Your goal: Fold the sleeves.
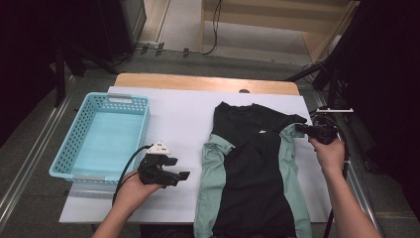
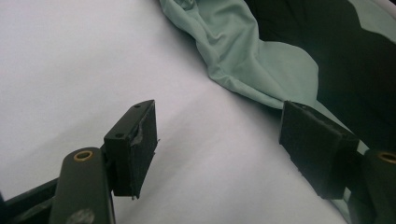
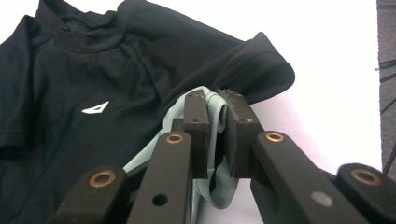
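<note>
Broadly, a black shirt with mint side panels lies flat on the right half of the white table, beside a blue basket. Up close, the right gripper view adds a small white triangle logo. The right gripper is clamped on mint cloth at the sleeve; the left gripper hangs apart over bare table.

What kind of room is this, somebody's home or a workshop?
Probably a lab or recording studio, not a home. A white-covered table stands among dark stands and floor cables, and a person folds a black and green shirt with a handheld right gripper, beside a blue basket.
</note>
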Motion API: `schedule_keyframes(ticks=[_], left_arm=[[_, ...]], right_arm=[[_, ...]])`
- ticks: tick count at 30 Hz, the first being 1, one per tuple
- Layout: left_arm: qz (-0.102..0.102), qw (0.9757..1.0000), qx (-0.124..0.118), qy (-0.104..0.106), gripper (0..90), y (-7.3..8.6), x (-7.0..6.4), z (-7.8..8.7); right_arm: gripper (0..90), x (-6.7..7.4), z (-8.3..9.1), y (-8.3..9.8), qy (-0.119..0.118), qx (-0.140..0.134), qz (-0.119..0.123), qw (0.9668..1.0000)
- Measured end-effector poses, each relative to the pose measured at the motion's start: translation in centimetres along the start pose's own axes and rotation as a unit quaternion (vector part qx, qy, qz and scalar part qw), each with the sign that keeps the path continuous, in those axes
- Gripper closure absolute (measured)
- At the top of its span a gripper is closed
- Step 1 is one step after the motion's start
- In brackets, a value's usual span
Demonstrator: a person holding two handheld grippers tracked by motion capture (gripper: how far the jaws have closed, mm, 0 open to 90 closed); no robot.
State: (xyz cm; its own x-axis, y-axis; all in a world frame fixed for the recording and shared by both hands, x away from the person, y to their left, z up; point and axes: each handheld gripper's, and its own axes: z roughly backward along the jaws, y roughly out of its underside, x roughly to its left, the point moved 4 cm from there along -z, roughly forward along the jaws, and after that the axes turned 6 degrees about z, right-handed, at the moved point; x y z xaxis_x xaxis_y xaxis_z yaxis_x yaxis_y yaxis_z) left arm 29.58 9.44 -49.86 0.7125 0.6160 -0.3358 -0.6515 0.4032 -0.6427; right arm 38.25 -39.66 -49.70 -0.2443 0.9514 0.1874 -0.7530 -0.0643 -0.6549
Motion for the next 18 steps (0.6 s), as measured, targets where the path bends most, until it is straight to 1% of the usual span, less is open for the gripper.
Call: schedule_keyframes(ticks=[10,18], left_arm=[[-0.001,1.0000,0.001,-0.001,29.1,0.0,0.0,0.0],[0.000,1.0000,0.000,0.000,29.1,0.0,0.0,0.0]], right_arm=[[78.8,1.1,0.1,-0.4,-0.008,-0.003,0.021,0.9997],[78.8,1.9,0.2,-0.6,-0.016,-0.003,0.030,0.9994]])
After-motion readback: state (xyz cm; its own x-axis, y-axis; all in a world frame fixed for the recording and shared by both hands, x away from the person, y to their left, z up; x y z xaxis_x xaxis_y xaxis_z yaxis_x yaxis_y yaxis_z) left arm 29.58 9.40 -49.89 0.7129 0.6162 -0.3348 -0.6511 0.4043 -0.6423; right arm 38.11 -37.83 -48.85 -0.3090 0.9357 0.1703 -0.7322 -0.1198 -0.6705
